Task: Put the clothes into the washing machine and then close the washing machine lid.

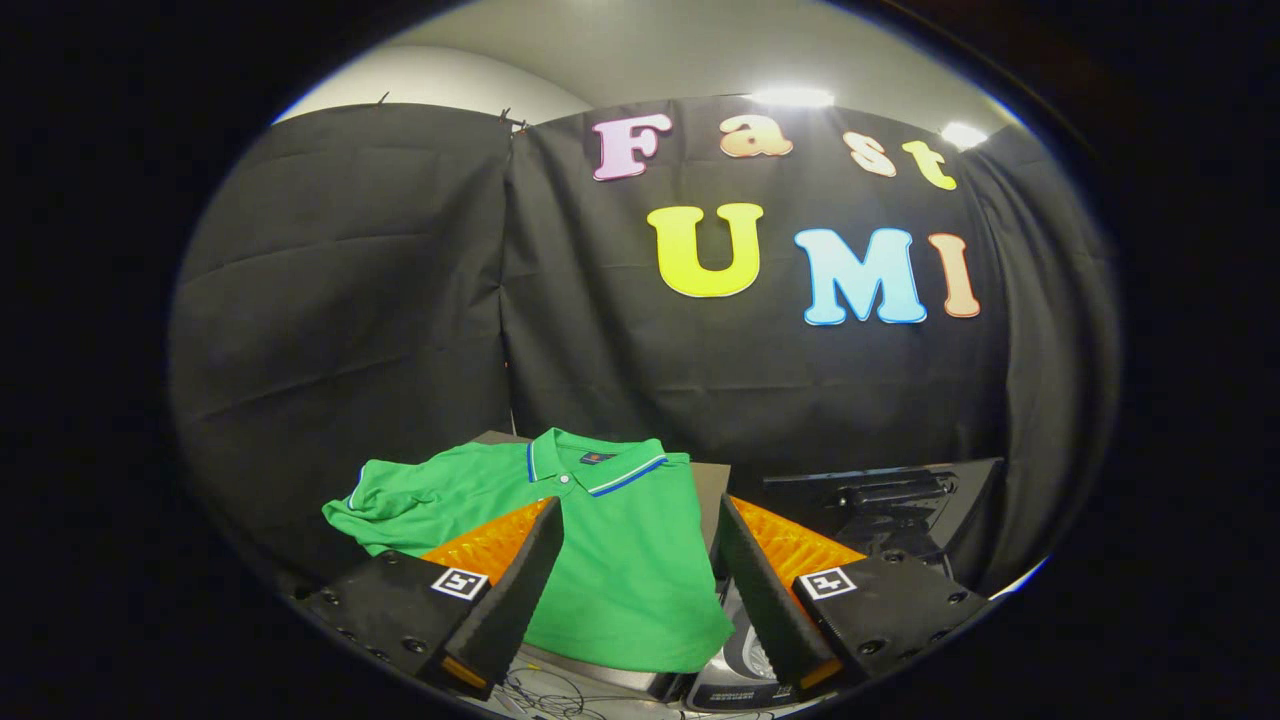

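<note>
Fingers (505, 590) spread wide, pinching nothing. Green shirt (600, 530) folded flat just ahead, partly between them, hem draped over the near edge. Likely light, soft, floppy; best pinched at a bunched fold near the collar (590, 465). Washer (890, 510) beyond, right.

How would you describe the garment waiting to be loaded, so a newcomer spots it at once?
Below the booth's black cloth wall, a green polo shirt lies spread flat, seen between and beyond the open gripper. Its collar with white and blue edging sets it apart from the dark machine lid raised beside it.
</note>
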`<state>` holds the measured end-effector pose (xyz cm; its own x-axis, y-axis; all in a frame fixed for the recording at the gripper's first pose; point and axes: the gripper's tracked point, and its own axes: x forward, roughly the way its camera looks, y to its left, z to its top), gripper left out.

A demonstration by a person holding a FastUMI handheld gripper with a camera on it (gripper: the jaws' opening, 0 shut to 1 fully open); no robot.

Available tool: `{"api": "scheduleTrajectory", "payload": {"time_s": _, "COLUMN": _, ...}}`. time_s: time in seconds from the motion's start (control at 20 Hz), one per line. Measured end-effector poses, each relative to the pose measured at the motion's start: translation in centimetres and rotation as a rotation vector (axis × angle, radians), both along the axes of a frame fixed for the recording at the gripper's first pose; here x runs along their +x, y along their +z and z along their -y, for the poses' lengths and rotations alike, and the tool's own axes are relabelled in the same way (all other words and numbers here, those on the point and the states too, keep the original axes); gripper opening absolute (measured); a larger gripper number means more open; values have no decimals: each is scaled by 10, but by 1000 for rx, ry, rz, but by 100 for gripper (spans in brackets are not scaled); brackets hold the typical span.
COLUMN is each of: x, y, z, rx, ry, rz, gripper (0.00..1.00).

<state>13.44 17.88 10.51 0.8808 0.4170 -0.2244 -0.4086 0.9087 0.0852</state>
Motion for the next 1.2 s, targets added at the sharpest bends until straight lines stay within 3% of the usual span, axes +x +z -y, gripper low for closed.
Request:
{"api": "scheduleTrajectory", "payload": {"time_s": 0.8, "x": 33, "y": -33, "z": -118, "rx": -94, "ry": 195, "rz": -179, "gripper": 97}}
{"api": "scheduleTrajectory", "payload": {"time_s": 1.2, "x": 42, "y": -61, "z": -148, "rx": -166, "ry": 253, "rz": -276, "gripper": 97}}
